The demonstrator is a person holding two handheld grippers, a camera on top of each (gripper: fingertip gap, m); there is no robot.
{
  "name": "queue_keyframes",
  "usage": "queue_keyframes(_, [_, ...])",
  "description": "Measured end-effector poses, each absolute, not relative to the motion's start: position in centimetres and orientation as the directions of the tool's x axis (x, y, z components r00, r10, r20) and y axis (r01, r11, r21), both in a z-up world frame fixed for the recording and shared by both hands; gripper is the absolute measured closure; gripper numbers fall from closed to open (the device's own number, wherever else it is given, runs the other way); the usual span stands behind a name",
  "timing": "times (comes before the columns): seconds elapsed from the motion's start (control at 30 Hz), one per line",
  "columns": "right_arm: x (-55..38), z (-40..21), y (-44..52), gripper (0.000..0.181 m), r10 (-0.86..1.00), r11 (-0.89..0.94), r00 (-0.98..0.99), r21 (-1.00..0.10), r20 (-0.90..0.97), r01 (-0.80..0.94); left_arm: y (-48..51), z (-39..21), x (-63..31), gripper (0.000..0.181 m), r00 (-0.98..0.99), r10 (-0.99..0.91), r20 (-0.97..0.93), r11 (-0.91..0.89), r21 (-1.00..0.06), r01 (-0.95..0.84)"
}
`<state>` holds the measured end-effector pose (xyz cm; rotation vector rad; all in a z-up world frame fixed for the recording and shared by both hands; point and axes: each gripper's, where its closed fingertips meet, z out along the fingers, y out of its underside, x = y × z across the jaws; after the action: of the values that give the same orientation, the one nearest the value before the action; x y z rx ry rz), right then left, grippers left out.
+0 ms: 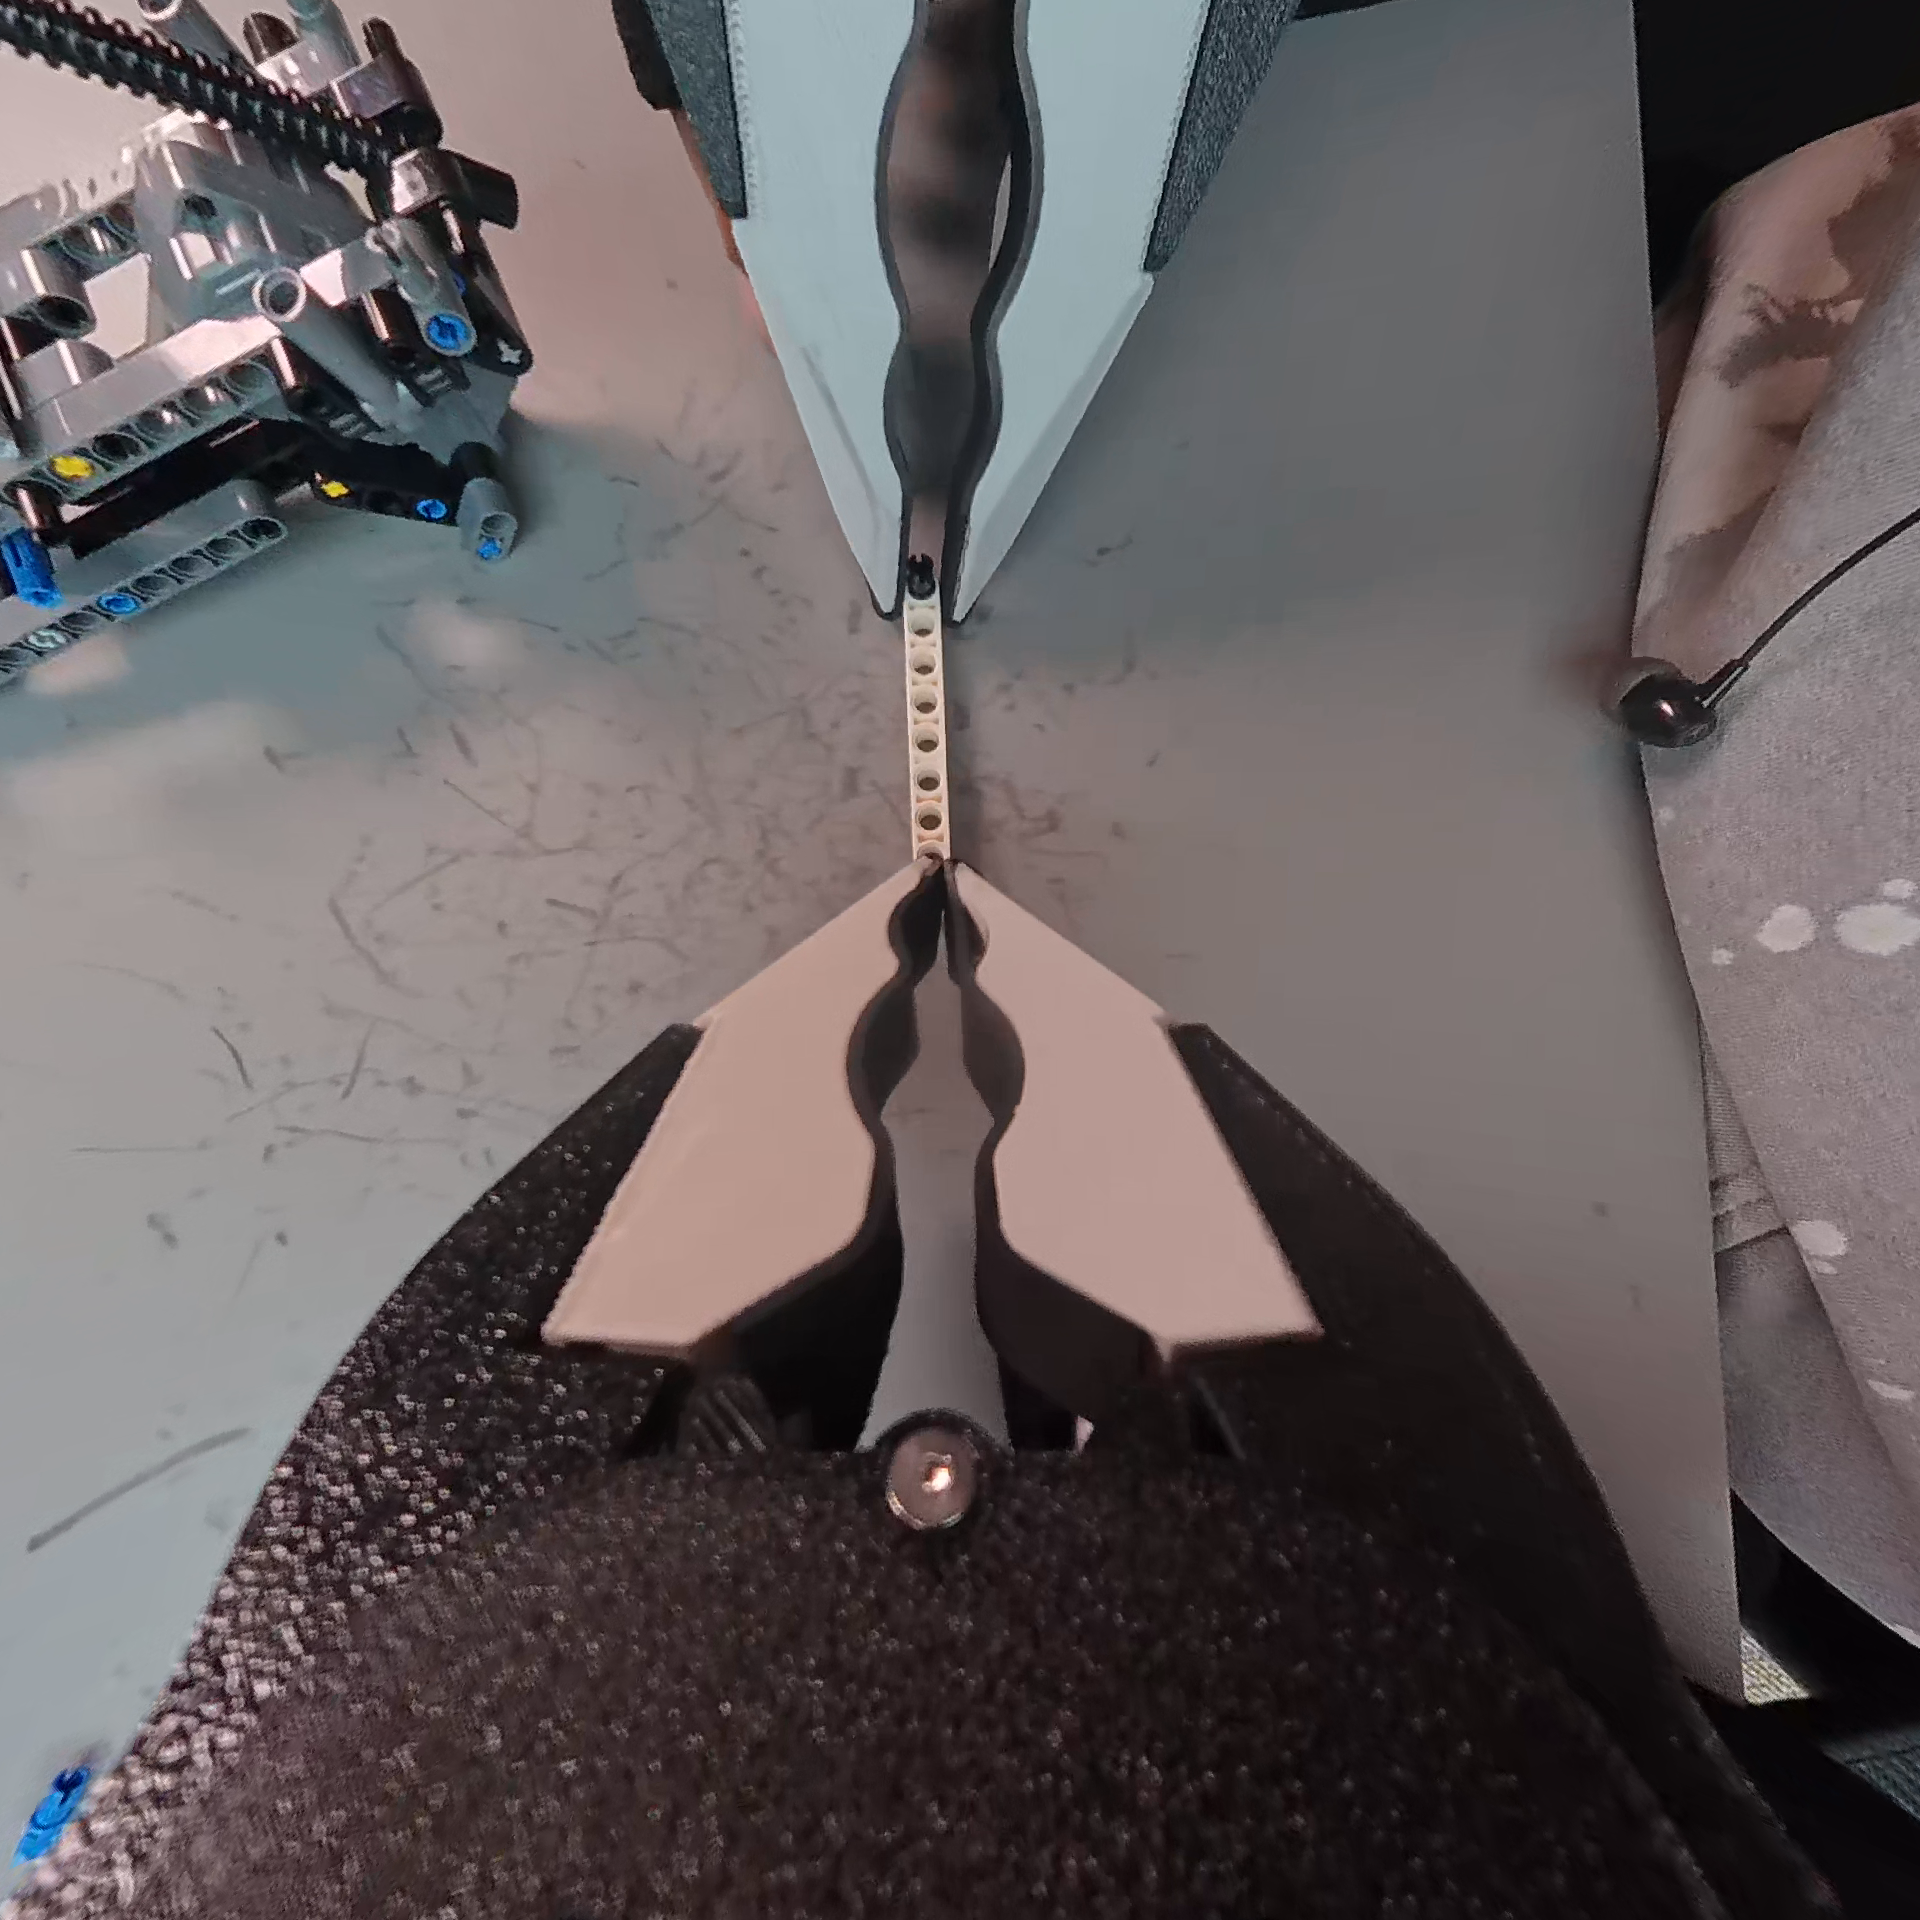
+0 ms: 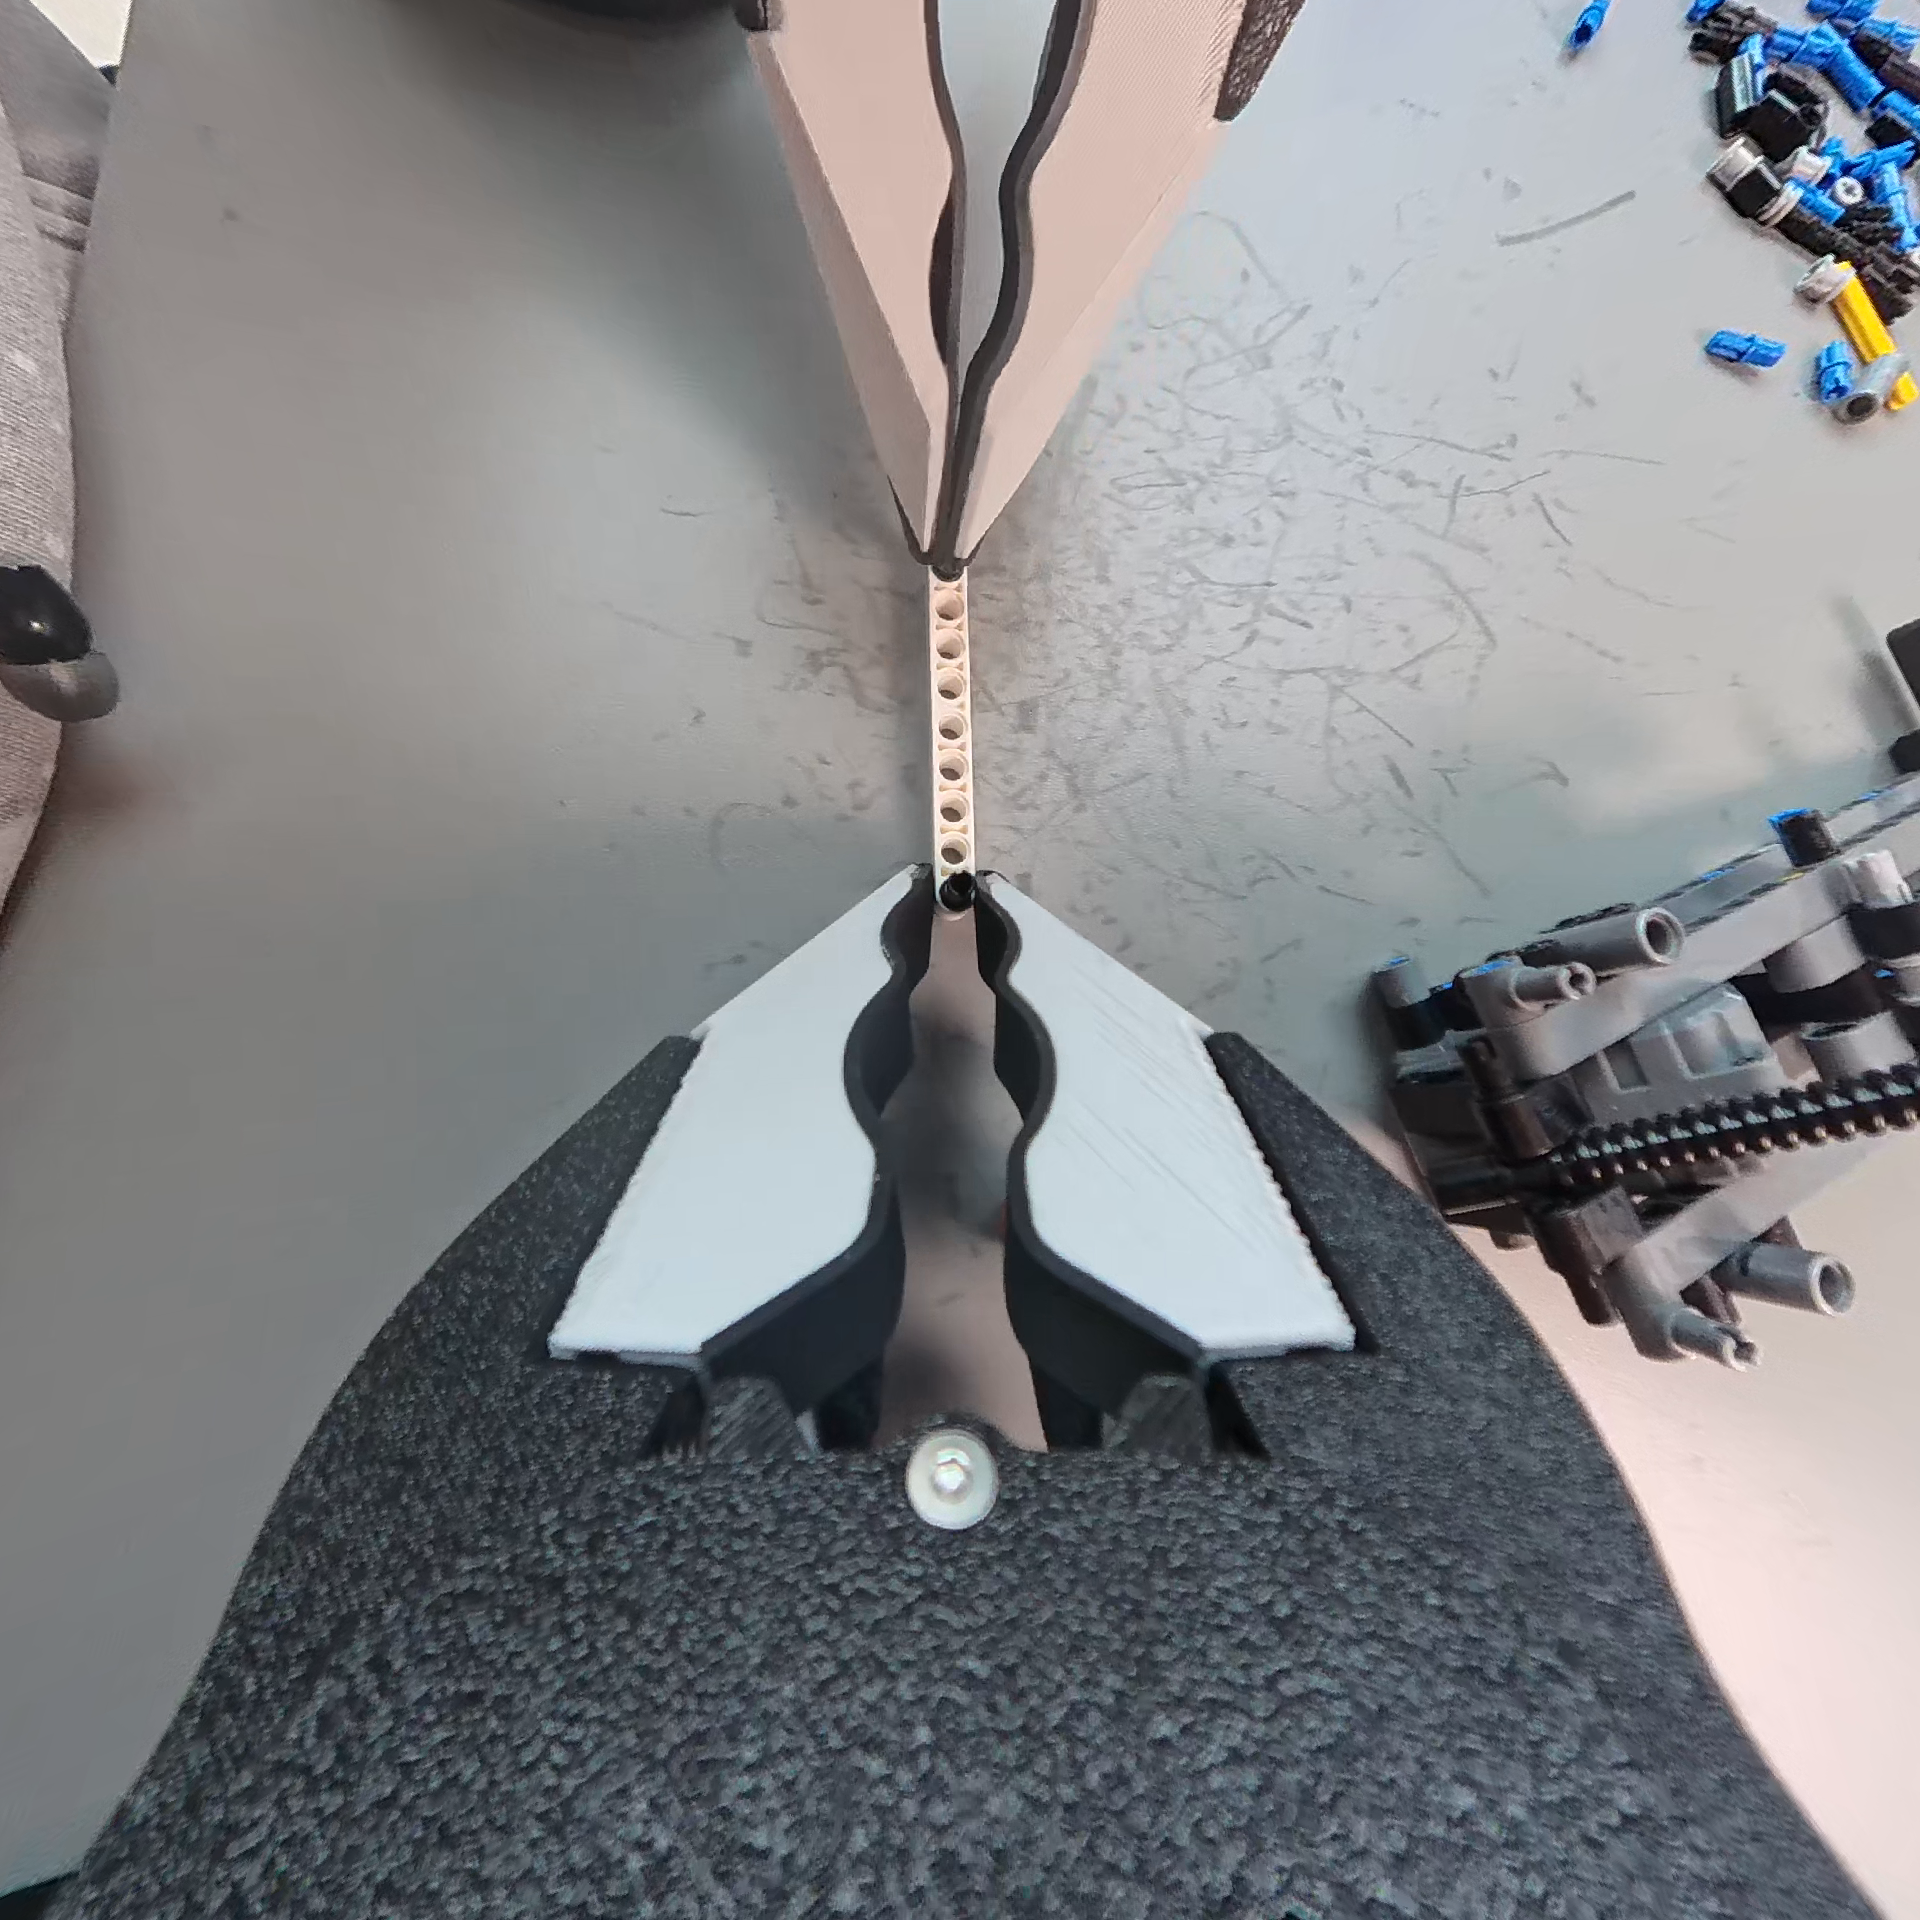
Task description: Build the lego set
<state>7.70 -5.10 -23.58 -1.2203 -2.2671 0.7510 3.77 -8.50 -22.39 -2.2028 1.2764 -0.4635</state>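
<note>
A white beam with a row of holes (image 1: 926, 727) is held level between the two grippers above the grey table (image 1: 416, 935). My left gripper (image 1: 940, 871), with beige fingers, is shut on one end of the beam. My right gripper (image 2: 956, 891), with white fingers, is shut on a black pin (image 2: 956, 890) that sits at the beam's other end. The beam also shows in the right wrist view (image 2: 952, 727). The right gripper faces me at the top of the left wrist view (image 1: 920, 597), and the left gripper stands opposite in the right wrist view (image 2: 945, 561).
A partly built grey model with a black chain (image 1: 239, 312) stands on the table beside the grippers, also in the right wrist view (image 2: 1662, 1091). A pile of loose blue, black and yellow pieces (image 2: 1818, 156) lies farther off. A person's grey clothing with a black cord toggle (image 1: 1662, 712) is at the table edge.
</note>
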Motion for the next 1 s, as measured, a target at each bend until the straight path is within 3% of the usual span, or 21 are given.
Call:
queue_keyframes(0.03, [7.7,-23.6,-5.1,0.174,0.853,0.46,-0.503,-0.651,0.135,0.604,-8.4,-22.3,3.8,0.18,0.497,-0.867,0.022,-0.403,-0.617,-0.676])
queue_keyframes(0.13, [7.7,-23.6,-5.1,0.174,0.851,0.465,-0.505,-0.652,0.143,0.599,-7.8,-20.9,4.4,0.151,0.537,-0.838,0.094,-0.442,-0.694,-0.569])
queue_keyframes(0.23, [7.7,-23.6,-5.1,0.174,0.851,0.461,-0.507,-0.656,0.137,0.597,-7.1,-21.3,3.8,0.143,0.599,-0.793,0.11,-0.496,-0.689,-0.529])
queue_keyframes(0.3, [7.7,-23.5,-5.1,0.174,0.851,0.461,-0.508,-0.658,0.136,0.596,-7.4,-22.3,4.1,0.148,0.59,-0.802,0.09,-0.483,-0.678,-0.554])
queue_keyframes(0.4, [7.7,-23.5,-5.1,0.174,0.848,0.464,-0.511,-0.66,0.138,0.591,-7.5,-23.7,4.3,0.172,0.577,-0.816,0.024,-0.448,-0.657,-0.606])
queue_keyframes(0.6, [7.7,-23.5,-4.8,0.167,0.851,0.447,-0.512,-0.672,0.116,0.591,-7.4,-23.8,4.5,0.172,0.578,-0.816,0.014,-0.426,-0.692,-0.584])
queue_keyframes(0.83, [7.2,-23.5,-4.7,0.174,0.858,0.442,-0.499,-0.668,0.12,0.599,-7.0,-23.8,4.3,0.171,0.586,-0.81,-0.025,-0.397,-0.713,-0.579])
queue_keyframes(0.9, [7.6,-23.1,-5.0,0.164,0.85,0.435,-0.52,-0.675,0.089,0.595,-7.1,-23.7,4.1,0.171,0.593,-0.805,-0.019,-0.404,-0.715,-0.571])
queue_keyframes(1.0, [8.3,-18.5,-3.6,0.163,0.881,0.324,-0.47,-0.791,0.052,0.519,-7.0,-23.7,3.2,0.172,0.616,-0.786,-0.041,-0.411,-0.709,-0.572])
